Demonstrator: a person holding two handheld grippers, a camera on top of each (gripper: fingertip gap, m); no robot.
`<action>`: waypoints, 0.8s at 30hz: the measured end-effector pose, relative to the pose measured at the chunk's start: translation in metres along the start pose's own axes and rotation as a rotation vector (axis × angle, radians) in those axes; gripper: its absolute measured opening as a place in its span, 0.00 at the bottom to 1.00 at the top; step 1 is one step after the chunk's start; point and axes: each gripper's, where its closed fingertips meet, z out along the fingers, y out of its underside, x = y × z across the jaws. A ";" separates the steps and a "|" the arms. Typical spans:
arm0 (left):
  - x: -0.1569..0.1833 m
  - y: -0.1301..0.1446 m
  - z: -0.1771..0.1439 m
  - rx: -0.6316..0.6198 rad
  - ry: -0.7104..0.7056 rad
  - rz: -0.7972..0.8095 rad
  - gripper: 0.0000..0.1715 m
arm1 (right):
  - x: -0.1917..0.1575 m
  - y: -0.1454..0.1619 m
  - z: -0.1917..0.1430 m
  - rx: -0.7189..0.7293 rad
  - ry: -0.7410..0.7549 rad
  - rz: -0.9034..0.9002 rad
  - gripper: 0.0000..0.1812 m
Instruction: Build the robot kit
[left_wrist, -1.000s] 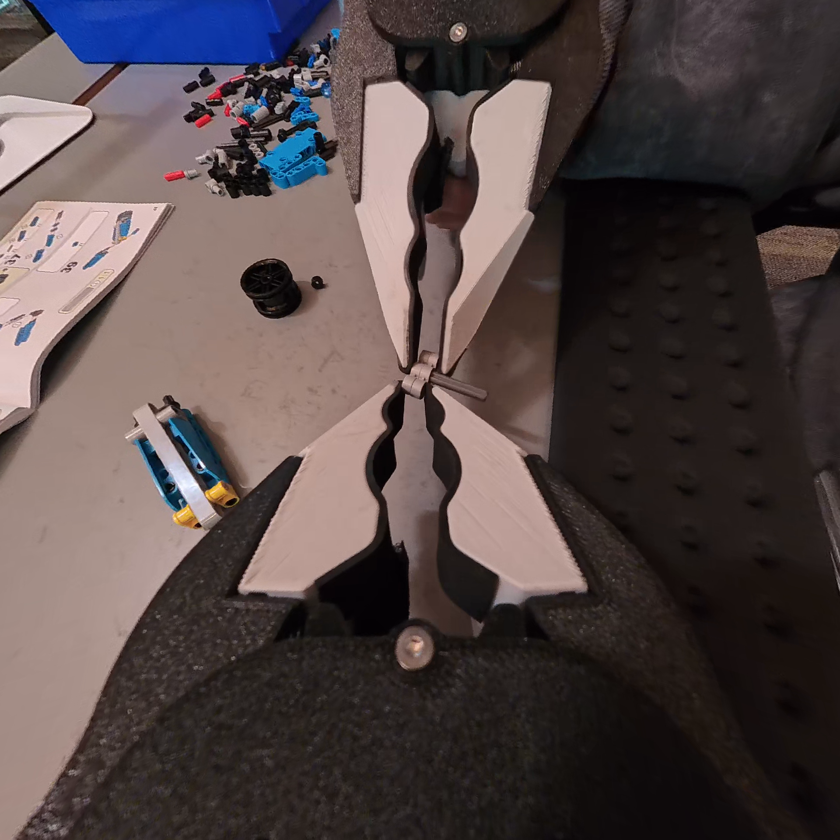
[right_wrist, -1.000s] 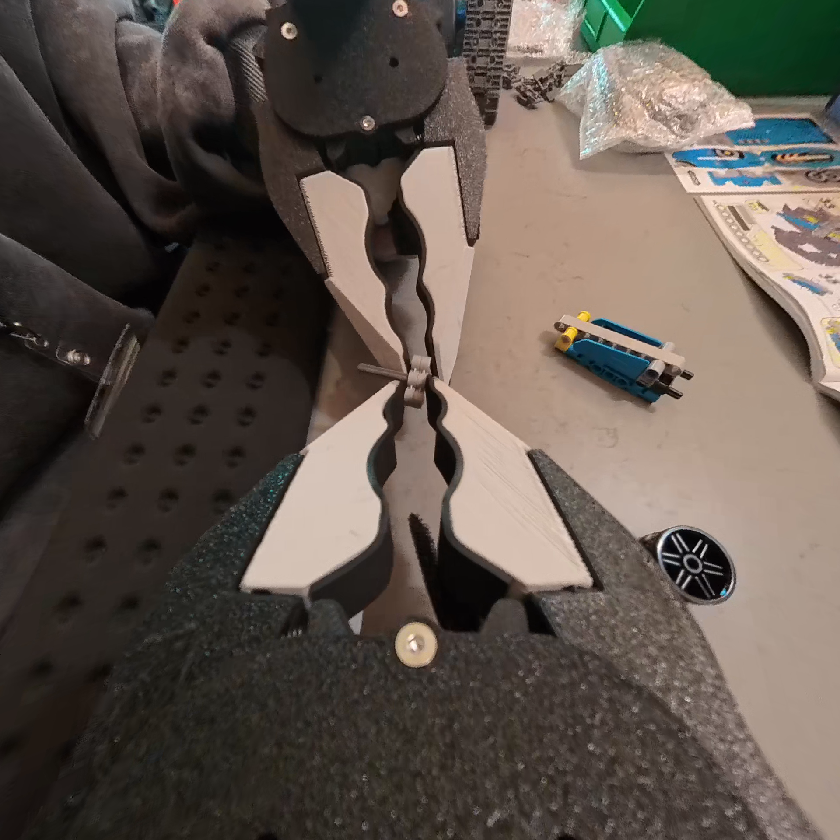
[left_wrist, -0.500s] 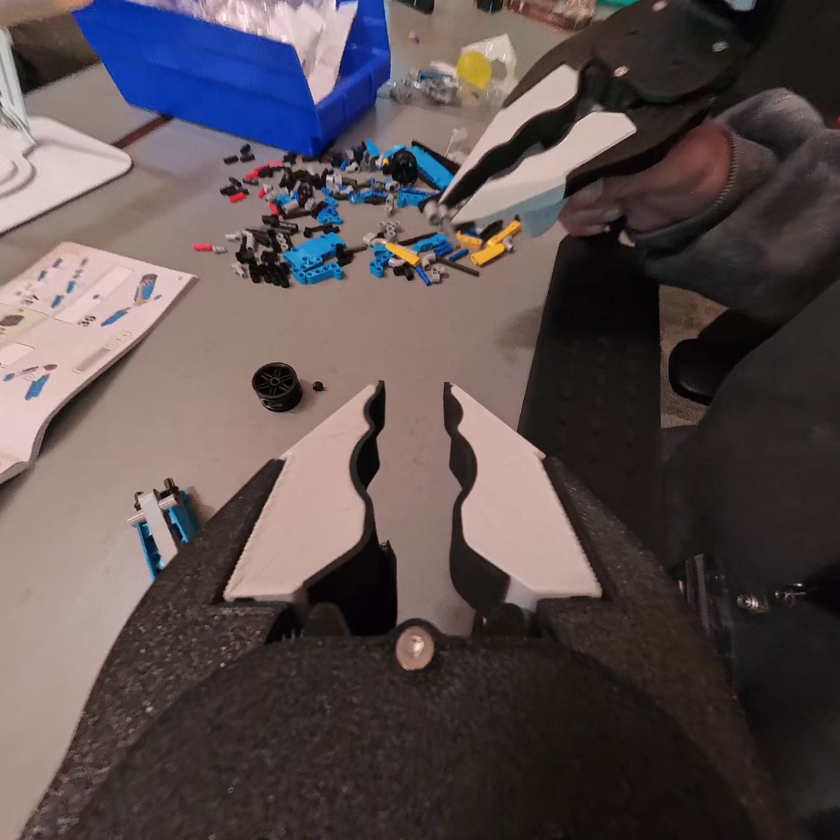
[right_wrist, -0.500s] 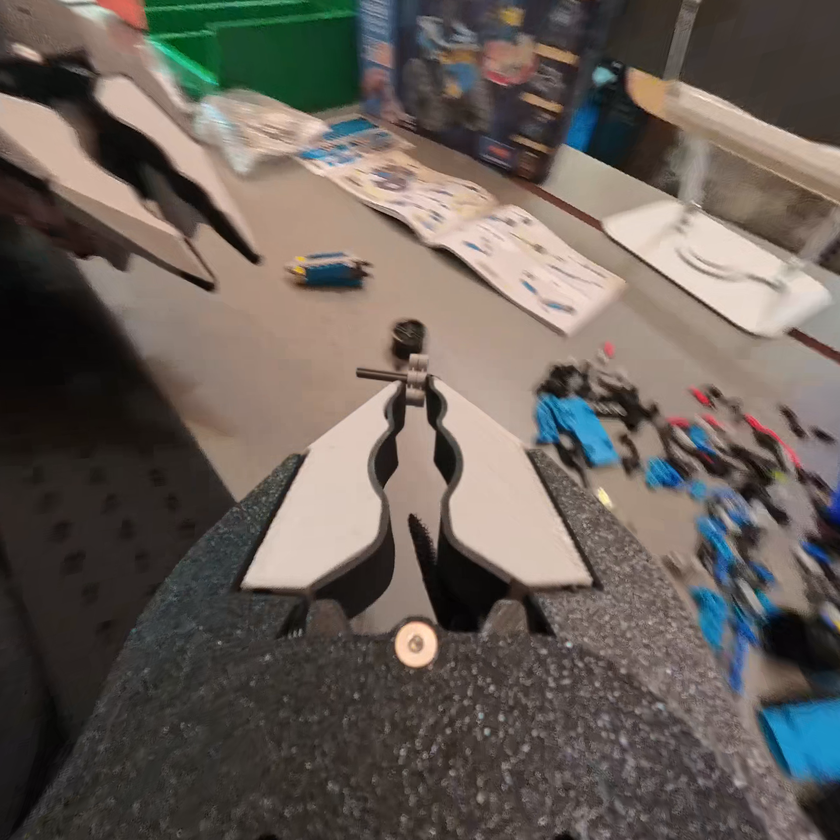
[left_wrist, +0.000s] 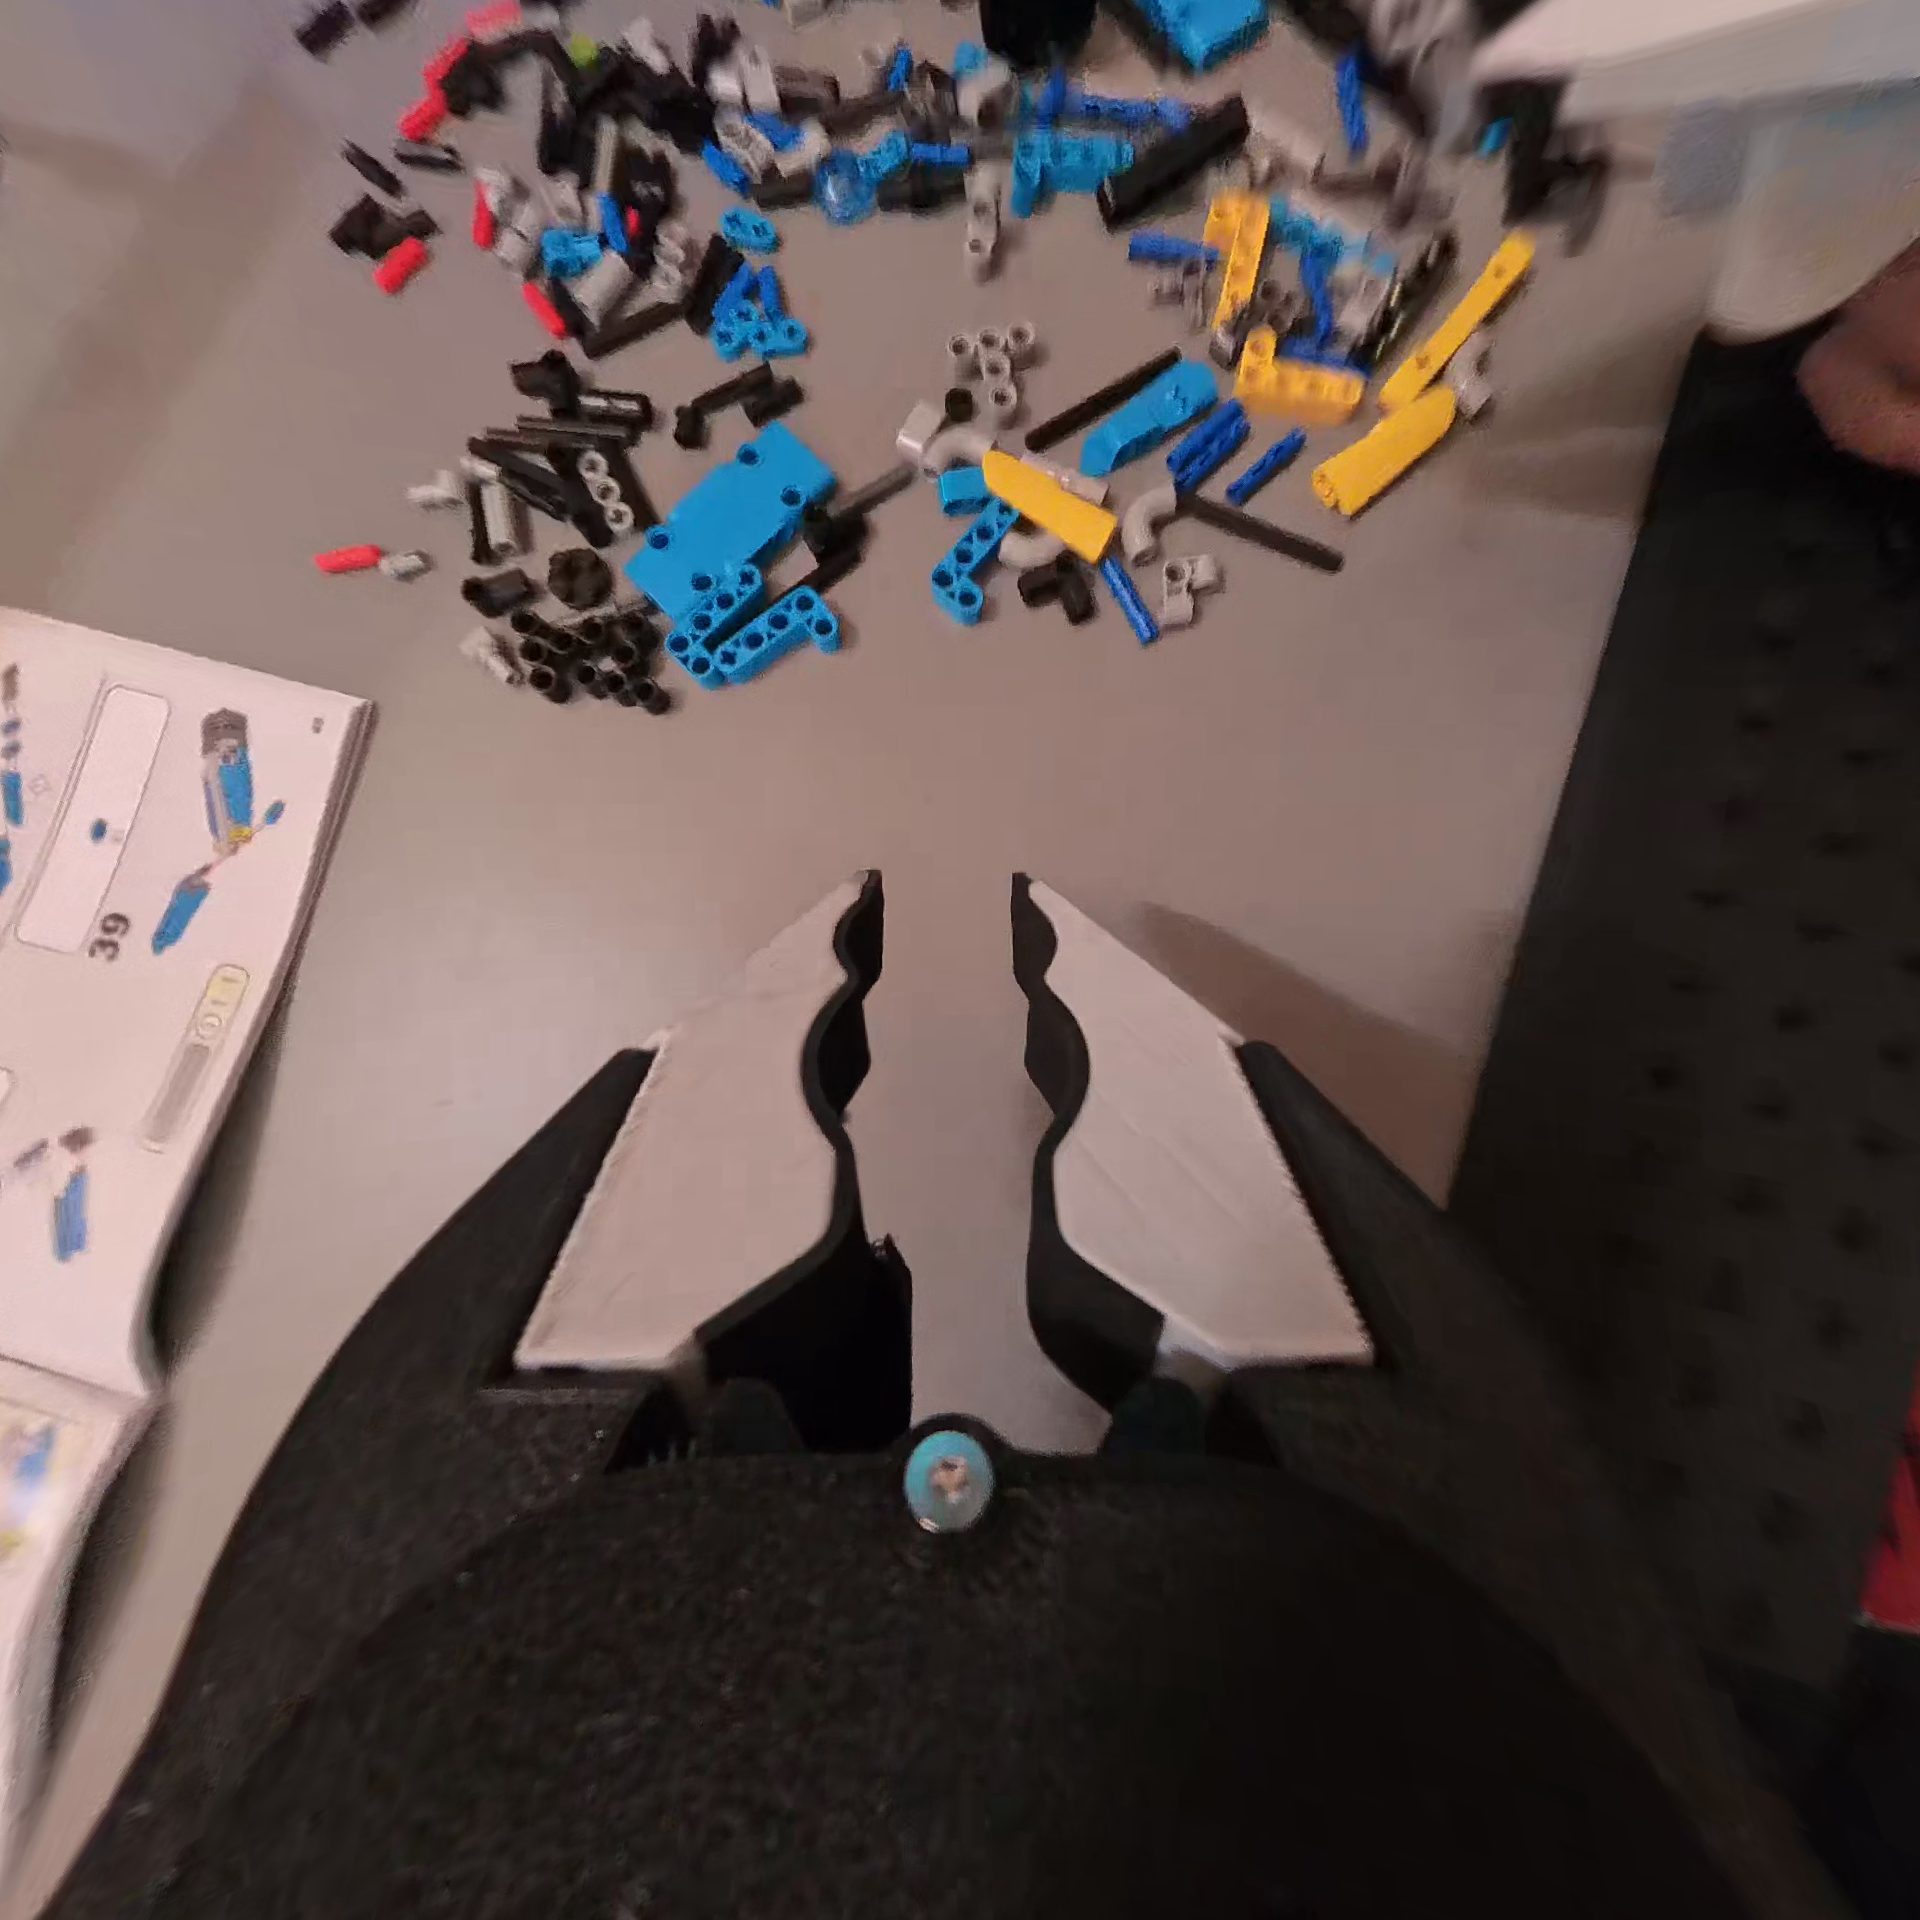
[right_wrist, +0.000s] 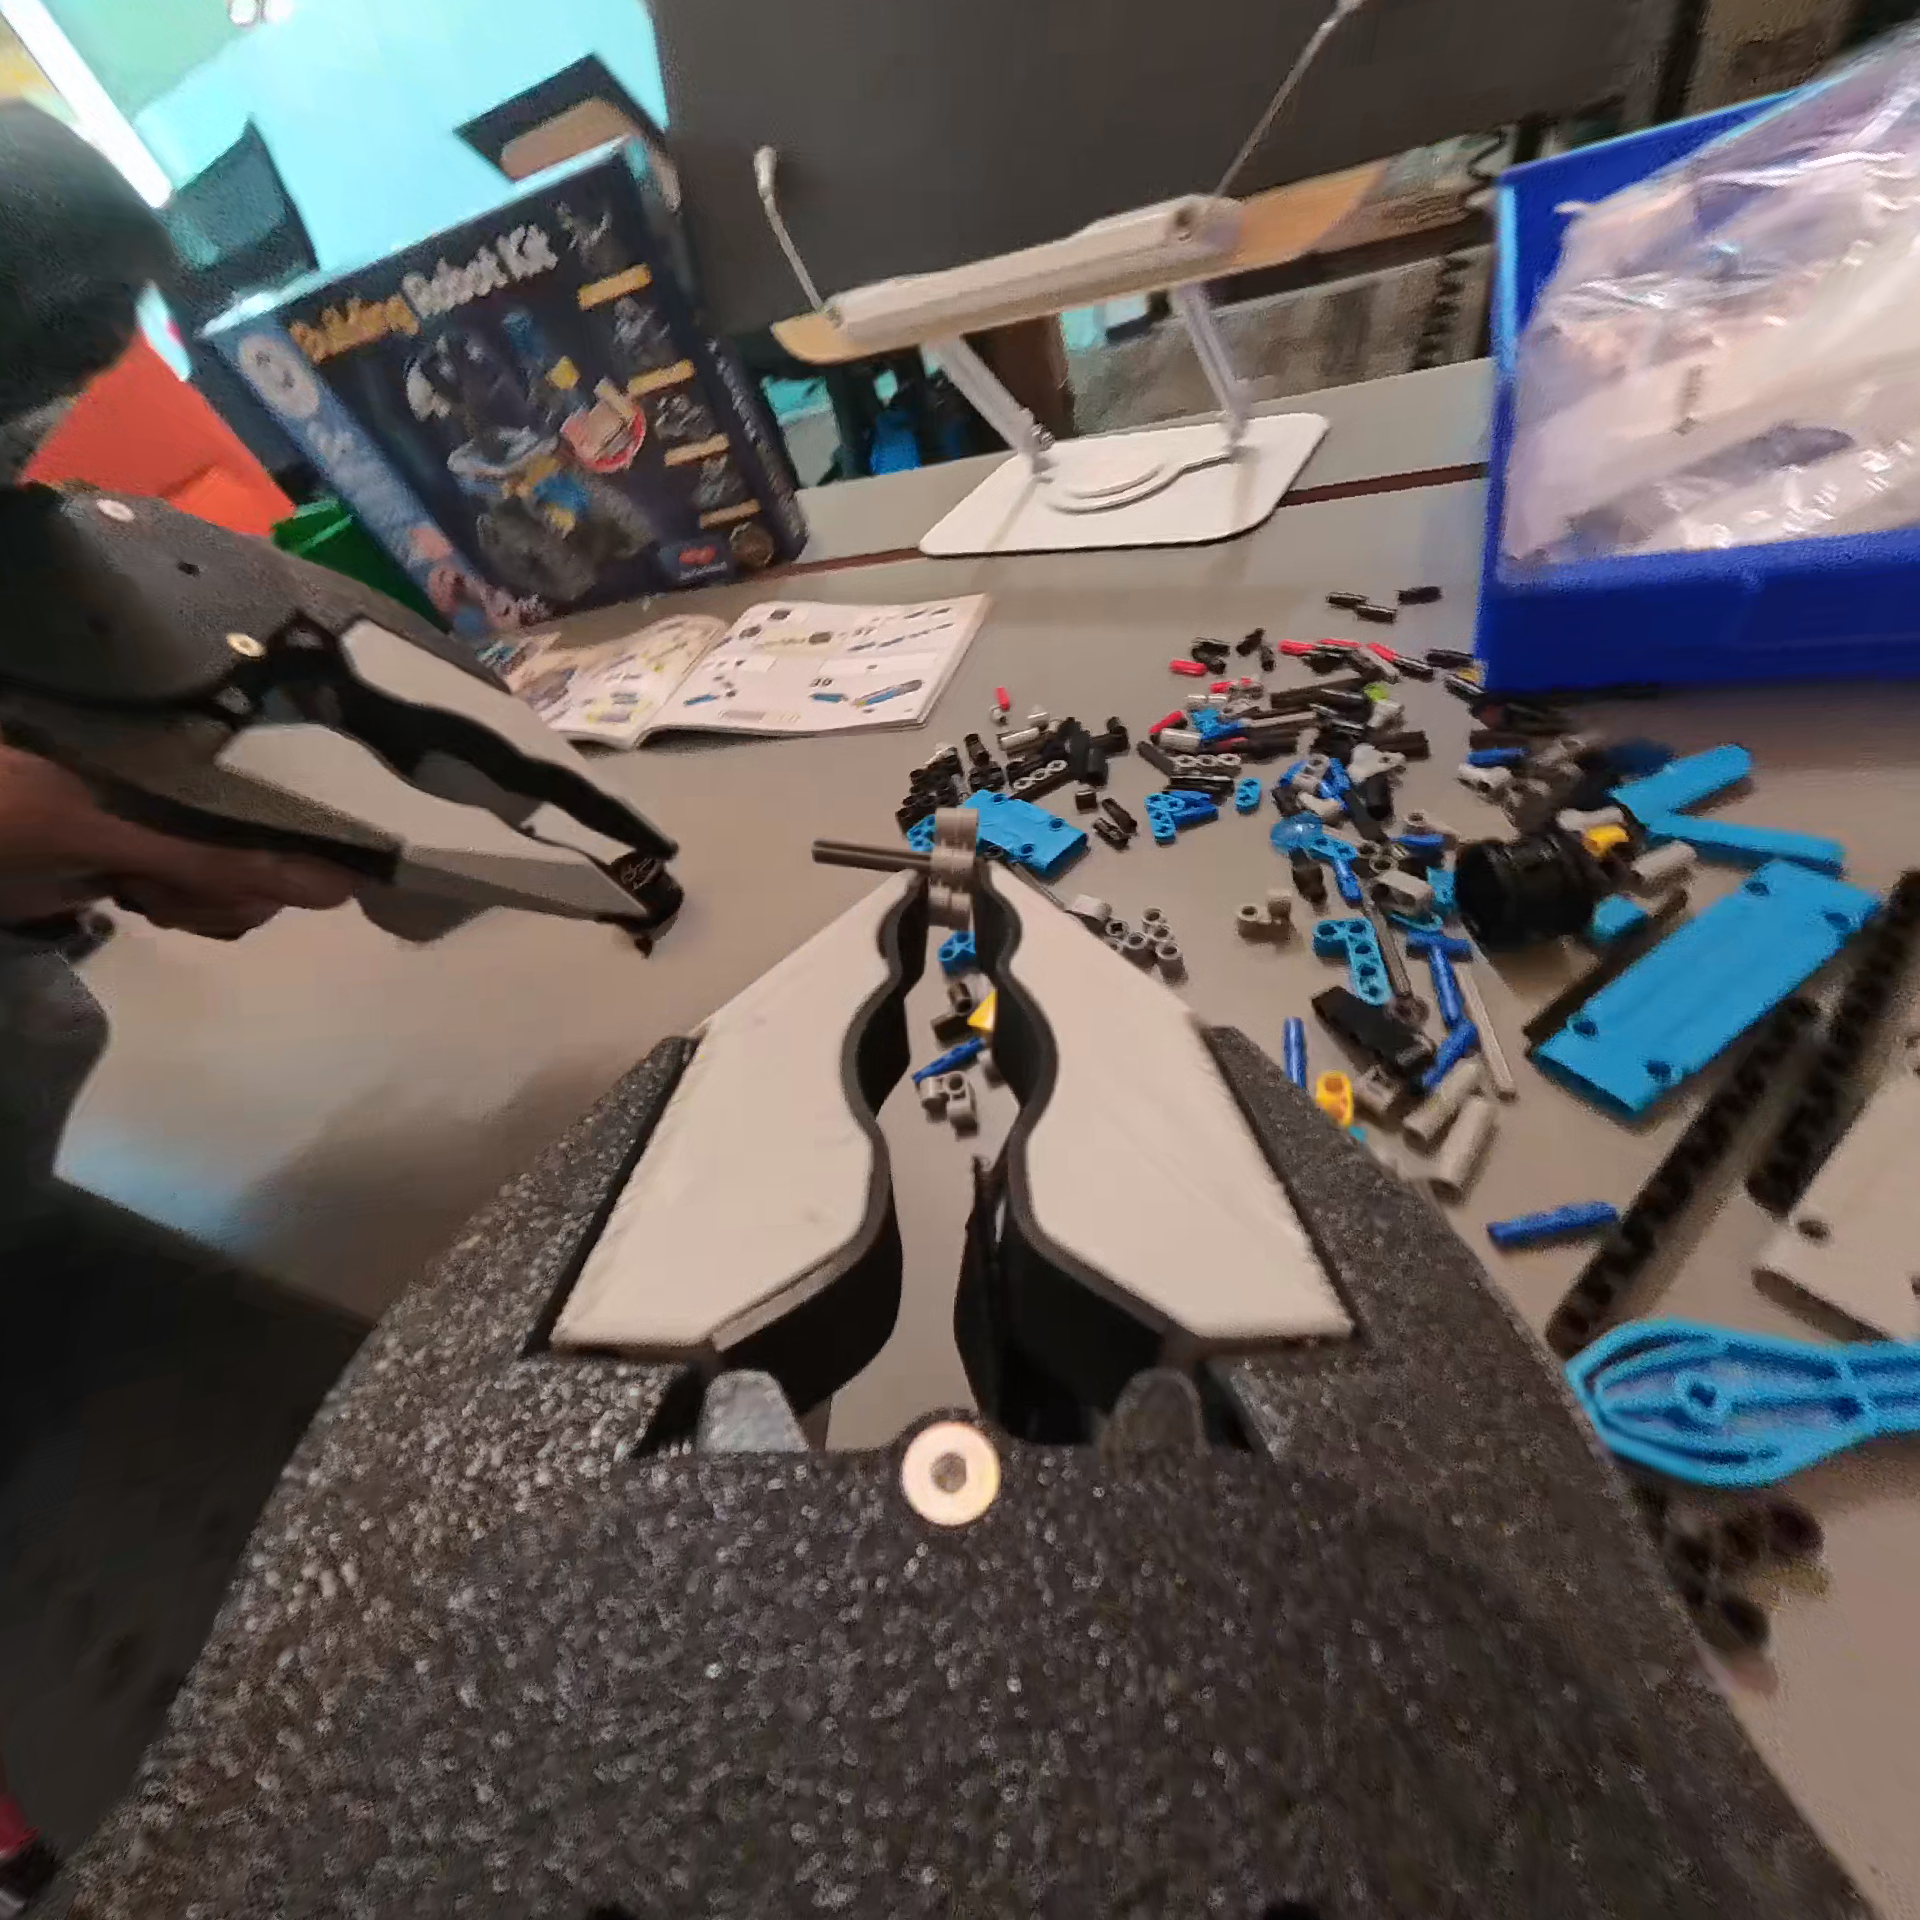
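My right gripper (right_wrist: 951, 883) is shut on a small grey connector (right_wrist: 954, 847) with a dark axle (right_wrist: 862, 857) sticking out to its left. It holds this above the grey table (right_wrist: 416, 1039), near a pile of loose building pieces (right_wrist: 1299, 810). My left gripper (left_wrist: 948, 883) is open and empty, a little above the table (left_wrist: 1143, 779), pointing at the same pile (left_wrist: 831, 416). It also shows in the right wrist view (right_wrist: 634, 894), held by a hand at the left, apart from the right gripper. The right gripper is a blur at the top right of the left wrist view (left_wrist: 1683, 94).
An open instruction booklet (left_wrist: 156, 935) lies left of the left gripper and shows in the right wrist view (right_wrist: 779, 665). A blue bin (right_wrist: 1662, 613), a dark kit box (right_wrist: 520, 416) and a white stand (right_wrist: 1122, 488) are at the back. A black perforated mat (left_wrist: 1714, 935) runs along the right. Left tips to right tips: about 15 centimetres.
The two grippers met tip to tip on the grey connector. The left one has let go, opened and moved away; the right one keeps the connector and has swung towards the pile.
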 end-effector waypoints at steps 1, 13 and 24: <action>-0.003 0.003 0.003 -0.034 -0.014 0.028 0.14 | 0.003 0.001 -0.004 0.014 0.018 0.027 0.04; 0.005 -0.088 0.084 0.045 0.098 0.219 0.09 | 0.004 -0.009 -0.019 0.120 -0.036 0.096 0.05; 0.004 -0.085 0.111 -0.154 0.260 0.459 0.08 | 0.003 -0.010 -0.021 0.128 -0.081 0.133 0.04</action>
